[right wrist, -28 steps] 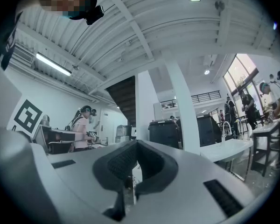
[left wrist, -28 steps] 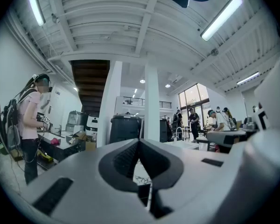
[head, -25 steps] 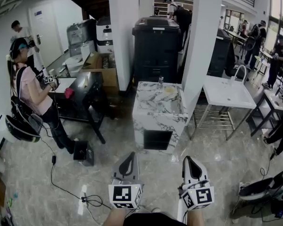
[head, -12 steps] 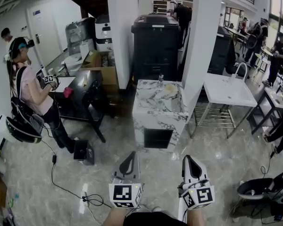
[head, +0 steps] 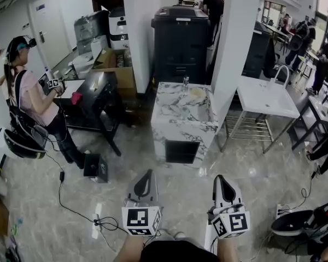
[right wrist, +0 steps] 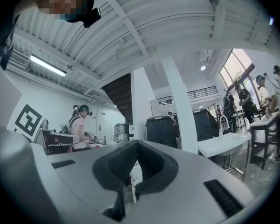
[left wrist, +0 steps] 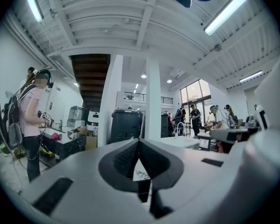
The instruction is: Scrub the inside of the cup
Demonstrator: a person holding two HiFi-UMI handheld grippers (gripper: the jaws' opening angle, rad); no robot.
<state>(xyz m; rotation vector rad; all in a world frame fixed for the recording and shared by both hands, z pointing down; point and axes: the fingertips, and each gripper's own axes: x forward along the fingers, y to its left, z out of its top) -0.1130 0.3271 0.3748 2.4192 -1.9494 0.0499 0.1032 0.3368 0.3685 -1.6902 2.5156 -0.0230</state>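
Marble-veined in white and grey, the worktop (head: 181, 125) stands ahead of us across a stretch of glossy floor (head: 169, 187), well apart from both tongs. We hold the left tongs (head: 148, 174) and the right tongs (head: 219, 180) side by side, low in the head view, both pointing level toward it. In the left gripper view the two halves of the left tongs (left wrist: 139, 142) meet at their tips with nothing between them. The right gripper view shows the right tongs (right wrist: 136, 143) closed in the same way and just as empty. We cannot pick out the cup for sure. At the far end of the marble top stand a small clear upright vessel (head: 186, 84) and, just beside it, a pale yellowish round thing (head: 197, 92), and both are too small for us to name. Behind them rises a tall black machine (head: 180, 42), between two white pillars (head: 236, 42). To the right is a white sink table (head: 265, 105) with a curved tap. At the left a person in a pink top (head: 33, 100) stands at a dark bench (head: 95, 100), and a black box (head: 95, 168) sits on the floor near them.
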